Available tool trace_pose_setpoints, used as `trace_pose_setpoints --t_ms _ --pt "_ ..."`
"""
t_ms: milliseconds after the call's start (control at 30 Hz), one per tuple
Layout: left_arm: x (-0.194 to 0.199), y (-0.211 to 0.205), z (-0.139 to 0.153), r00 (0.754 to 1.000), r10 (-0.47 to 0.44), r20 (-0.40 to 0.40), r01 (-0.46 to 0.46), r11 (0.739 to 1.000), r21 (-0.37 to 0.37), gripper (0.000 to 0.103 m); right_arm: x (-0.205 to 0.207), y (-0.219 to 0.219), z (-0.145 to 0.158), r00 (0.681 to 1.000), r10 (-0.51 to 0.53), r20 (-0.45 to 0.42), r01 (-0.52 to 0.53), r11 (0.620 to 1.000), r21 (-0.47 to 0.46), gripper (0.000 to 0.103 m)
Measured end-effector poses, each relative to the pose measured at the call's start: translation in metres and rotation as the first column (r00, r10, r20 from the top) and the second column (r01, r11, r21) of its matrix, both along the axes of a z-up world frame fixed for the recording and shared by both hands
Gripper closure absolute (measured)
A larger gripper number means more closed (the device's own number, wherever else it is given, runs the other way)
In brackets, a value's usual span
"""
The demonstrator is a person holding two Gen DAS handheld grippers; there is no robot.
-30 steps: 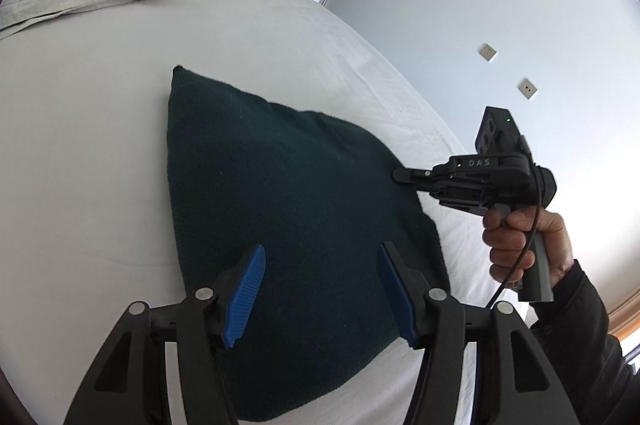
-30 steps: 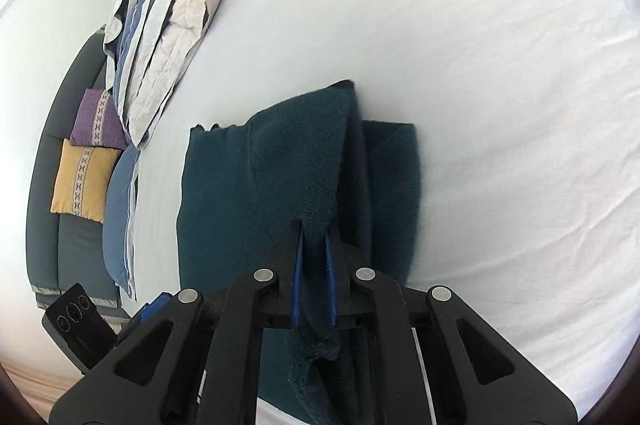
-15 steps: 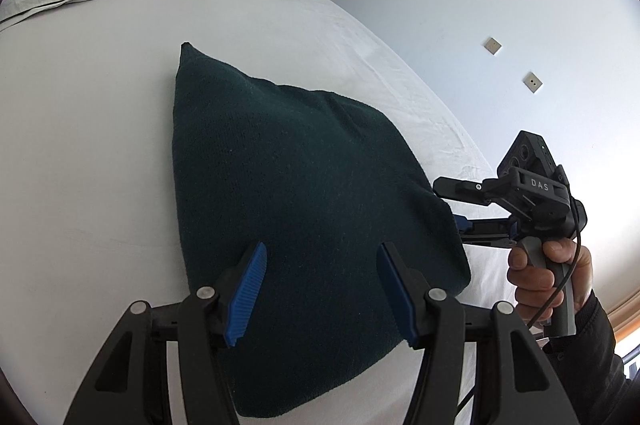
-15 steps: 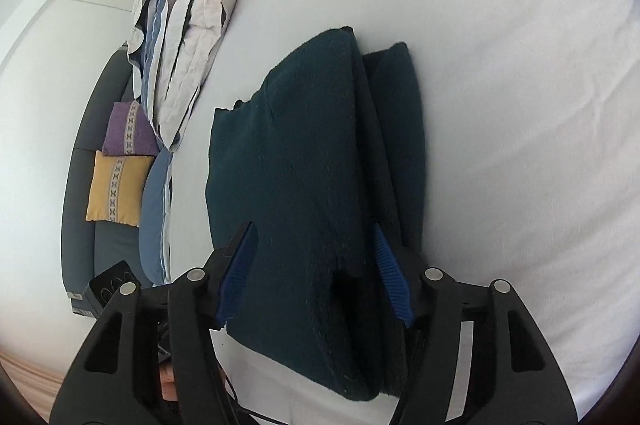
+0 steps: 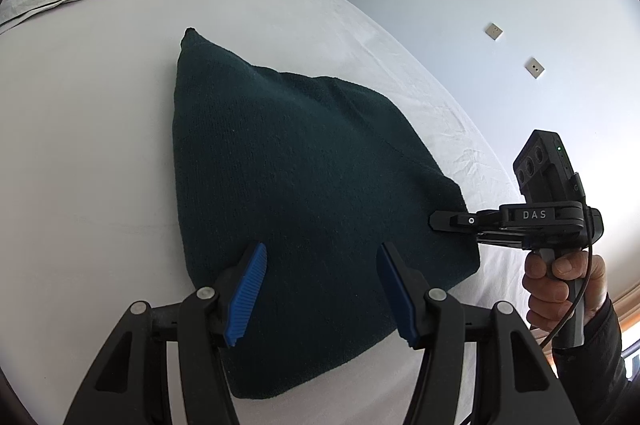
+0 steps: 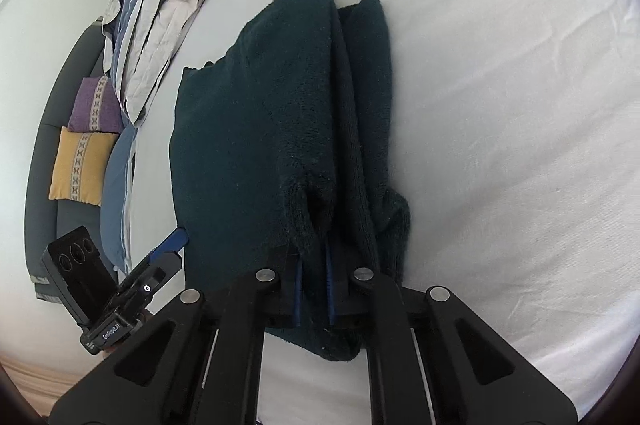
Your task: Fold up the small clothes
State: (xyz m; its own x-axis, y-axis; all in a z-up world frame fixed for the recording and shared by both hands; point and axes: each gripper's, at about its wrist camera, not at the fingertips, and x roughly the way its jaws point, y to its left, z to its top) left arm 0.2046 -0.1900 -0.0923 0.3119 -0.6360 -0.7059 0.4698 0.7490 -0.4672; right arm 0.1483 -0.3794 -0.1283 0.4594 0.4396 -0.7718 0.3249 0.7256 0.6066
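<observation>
White bed sheet (image 5: 100, 153) carries the dark green garment (image 5: 304, 185), folded, at centre. Right gripper (image 6: 313, 273) at its 3 o'clock edge has just closed, clamped on cloth layers. Left gripper (image 5: 320, 289) hovers, fingers apart, at 6 o'clock. Step: regrasp for another fold; next, lift and carry the edge across.

- Bright, even daylight; the white cotton bedsheet (image 6: 500, 105) nearly washes out.
- Soft shadow beside the dark green fleece garment (image 6: 248, 145).
- Fisheye bending, dark corners; sharp focus.

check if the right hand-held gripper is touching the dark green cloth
Touching: in the right wrist view the right hand-held gripper has just closed, its blue pads pinching the dark green cloth.
</observation>
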Motion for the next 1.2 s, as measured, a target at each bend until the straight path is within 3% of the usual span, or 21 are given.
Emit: trace_pose_setpoints --t_ms 133,300,400,500,600,733,833,933,1000,1100,1200 --pt "-0.007 -0.009 -0.002 0.999 -0.035 -0.003 0.035 0.999 0.021 0.043 -0.011 -0.013 0.004 1.000 -0.011 0.006 0.011 1.000 0.019 0.096" --pt "-0.015 -0.022 -0.025 0.998 -0.063 0.016 0.061 0.992 0.113 0.043 -0.020 -0.030 -0.036 0.998 -0.058 -0.010 0.059 0.993 0.104 0.096" --pt "-0.018 -0.019 -0.027 0.997 -0.071 0.025 0.068 0.991 0.112 0.043 -0.027 -0.036 -0.043 0.996 -0.086 0.016 0.081 0.981 0.179 0.097" --pt "-0.019 -0.015 -0.024 0.997 -0.075 0.010 0.074 0.991 0.110 0.043 -0.035 -0.031 -0.031 0.997 -0.070 0.017 0.068 0.989 0.133 0.094" --pt "-0.021 -0.005 -0.008 0.998 -0.063 0.006 0.062 0.996 0.063 0.044 -0.046 -0.027 -0.009 0.996 -0.093 0.001 0.092 0.994 0.058 0.092" --pt "-0.008 0.000 0.024 0.994 -0.042 0.104 0.036 0.998 0.057 0.044 -0.055 -0.030 0.036 0.991 -0.112 0.066 0.119 0.988 -0.101 0.091" --pt "0.024 -0.007 0.030 0.993 -0.014 0.117 0.006 0.998 0.070 0.044 -0.038 -0.026 0.057 0.985 -0.065 0.157 0.072 0.996 -0.043 0.091" --pt "0.062 -0.020 0.026 0.995 0.024 0.095 -0.032 0.996 0.078 0.044 -0.008 -0.021 0.058 0.976 -0.037 0.214 0.042 0.999 -0.019 0.091" --pt "0.082 -0.032 0.019 0.994 0.031 0.105 -0.043 0.992 0.116 0.044 0.022 -0.016 0.048 0.979 -0.037 0.199 0.034 0.999 0.020 0.091" --pt "0.102 -0.051 0.001 0.995 0.012 0.102 -0.033 0.977 0.209 0.044 0.051 -0.018 0.016 0.994 -0.047 0.102 0.050 0.998 -0.028 0.091" --pt "0.108 -0.053 -0.019 0.994 0.000 0.106 -0.025 0.974 0.226 0.040 0.056 -0.030 -0.005 0.989 -0.091 0.120 0.086 0.995 0.052 0.094"
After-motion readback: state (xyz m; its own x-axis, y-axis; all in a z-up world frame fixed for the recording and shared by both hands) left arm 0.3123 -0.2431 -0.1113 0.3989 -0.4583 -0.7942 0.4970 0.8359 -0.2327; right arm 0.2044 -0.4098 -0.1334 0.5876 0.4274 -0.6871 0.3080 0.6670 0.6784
